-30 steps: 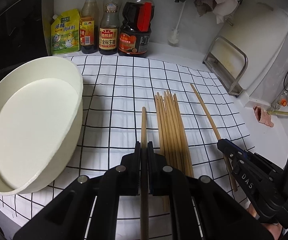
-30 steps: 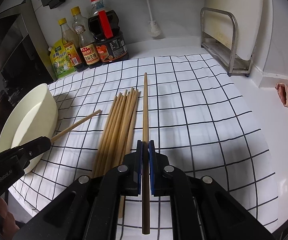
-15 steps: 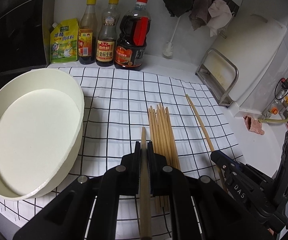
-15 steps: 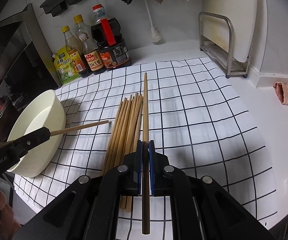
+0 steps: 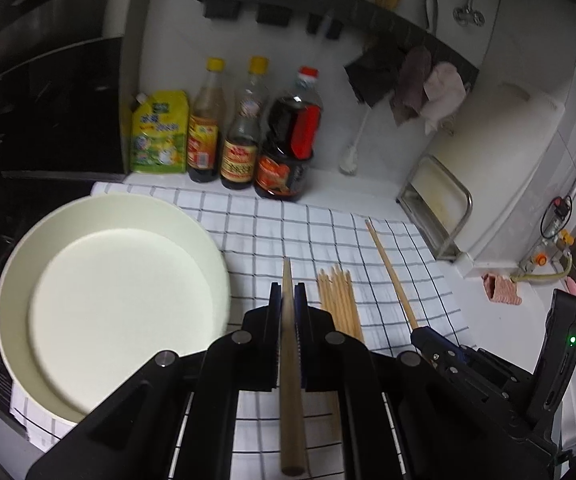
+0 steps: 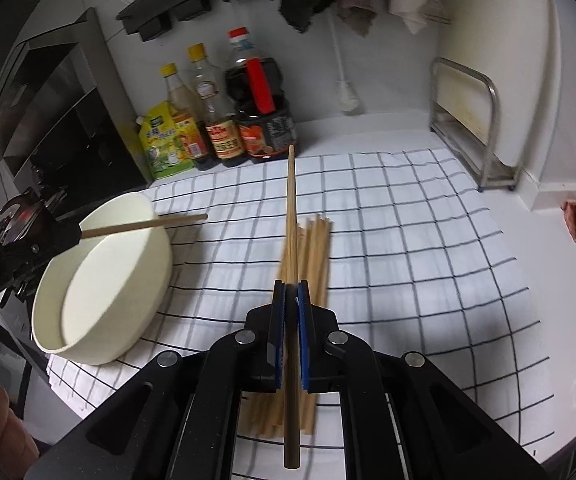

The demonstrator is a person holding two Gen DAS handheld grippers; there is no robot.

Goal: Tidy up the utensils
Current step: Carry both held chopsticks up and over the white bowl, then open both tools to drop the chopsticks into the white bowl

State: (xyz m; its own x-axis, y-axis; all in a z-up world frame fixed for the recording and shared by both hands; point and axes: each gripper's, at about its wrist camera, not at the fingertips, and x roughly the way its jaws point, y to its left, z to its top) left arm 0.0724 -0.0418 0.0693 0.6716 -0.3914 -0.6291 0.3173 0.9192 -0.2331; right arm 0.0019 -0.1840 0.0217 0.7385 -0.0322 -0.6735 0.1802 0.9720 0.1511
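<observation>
My left gripper (image 5: 287,292) pinches one chopstick (image 5: 288,344) beside the bowl (image 5: 12,280); my right gripper (image 6: 291,292) pinches another (image 6: 291,216) above the bundle (image 6: 315,248).

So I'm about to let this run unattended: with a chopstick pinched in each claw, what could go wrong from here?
1. Both claws, left claw and right claw, pinch thin chopsticks near one end, so either could pivot or slip out.
2. The left chopstick hangs over the bowl; a low swing might knock its rim.
3. The loose bundle lies right beneath and could scatter if clipped.
</observation>
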